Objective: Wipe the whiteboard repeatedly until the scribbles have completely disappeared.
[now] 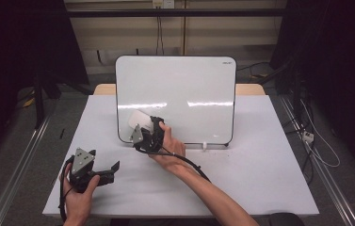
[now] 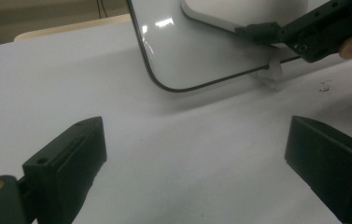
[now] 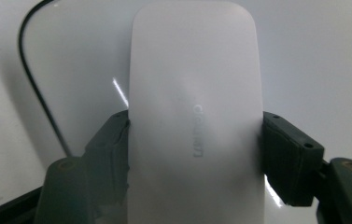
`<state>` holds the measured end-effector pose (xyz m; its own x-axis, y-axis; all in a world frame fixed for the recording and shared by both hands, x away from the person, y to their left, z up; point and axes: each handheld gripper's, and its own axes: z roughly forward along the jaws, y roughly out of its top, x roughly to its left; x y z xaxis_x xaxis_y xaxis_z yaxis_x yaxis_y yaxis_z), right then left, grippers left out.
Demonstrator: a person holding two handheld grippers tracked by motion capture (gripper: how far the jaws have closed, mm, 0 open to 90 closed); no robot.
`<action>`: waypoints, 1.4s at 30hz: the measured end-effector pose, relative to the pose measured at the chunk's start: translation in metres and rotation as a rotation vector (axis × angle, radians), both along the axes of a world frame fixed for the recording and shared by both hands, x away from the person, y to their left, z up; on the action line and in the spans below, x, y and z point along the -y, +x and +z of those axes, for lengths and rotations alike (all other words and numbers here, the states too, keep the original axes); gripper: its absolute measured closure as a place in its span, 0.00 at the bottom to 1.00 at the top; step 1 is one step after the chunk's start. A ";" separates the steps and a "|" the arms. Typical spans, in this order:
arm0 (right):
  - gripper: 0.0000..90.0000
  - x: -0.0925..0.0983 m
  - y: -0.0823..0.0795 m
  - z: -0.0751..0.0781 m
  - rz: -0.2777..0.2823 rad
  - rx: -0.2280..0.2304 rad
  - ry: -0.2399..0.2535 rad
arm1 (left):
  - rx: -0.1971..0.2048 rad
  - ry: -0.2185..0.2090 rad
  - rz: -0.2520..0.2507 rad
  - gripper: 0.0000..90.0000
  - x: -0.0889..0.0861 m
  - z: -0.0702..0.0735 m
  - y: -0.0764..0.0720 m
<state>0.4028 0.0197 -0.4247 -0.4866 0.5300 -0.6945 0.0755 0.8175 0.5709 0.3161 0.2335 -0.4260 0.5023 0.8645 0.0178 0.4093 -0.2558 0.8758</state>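
Note:
A white whiteboard (image 1: 180,94) with a thin black rim stands upright at the back of the white table (image 1: 260,179). My right gripper (image 1: 143,126) is at its lower left corner, shut on a white oblong eraser (image 1: 137,118). In the right gripper view the eraser (image 3: 194,116) sits lengthwise between the two black pads, in front of the board's surface (image 3: 313,56). My left gripper (image 1: 111,172) rests low near the table's front left, open with nothing between its jaws (image 2: 197,158). In its view the board's corner (image 2: 187,51), the eraser (image 2: 239,11) and one of the right gripper's fingers (image 2: 262,31) show ahead.
A small clear foot (image 1: 204,146) props the board's lower edge. A black cable (image 1: 191,165) trails from the right gripper along the forearm. Dark curtains flank the table, and loose cables (image 1: 314,141) lie on the floor to the right.

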 end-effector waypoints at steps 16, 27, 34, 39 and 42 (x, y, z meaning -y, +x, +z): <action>0.35 0.004 -0.008 -0.006 0.086 -0.038 -0.060 | 0.000 -0.008 0.013 0.06 -0.004 0.000 0.000; 0.36 0.032 -0.011 -0.005 0.030 -0.046 0.002 | 0.002 -0.009 0.018 0.06 -0.004 0.000 -0.001; 0.35 0.056 -0.008 0.001 -0.023 -0.045 0.070 | 0.001 -0.006 0.017 0.06 -0.004 0.000 -0.001; 0.35 0.069 -0.006 0.004 -0.049 -0.042 0.088 | -0.001 -0.005 0.019 0.06 -0.004 0.000 -0.001; 0.35 0.077 -0.006 0.006 -0.067 -0.042 0.104 | 0.001 -0.008 0.018 0.06 -0.004 0.000 -0.001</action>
<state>0.3969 -0.0575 -0.4187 -0.4750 0.6303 -0.6141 0.1534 0.7465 0.6475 0.3151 0.2372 -0.4260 0.4870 0.8733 0.0116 0.4124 -0.2416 0.8784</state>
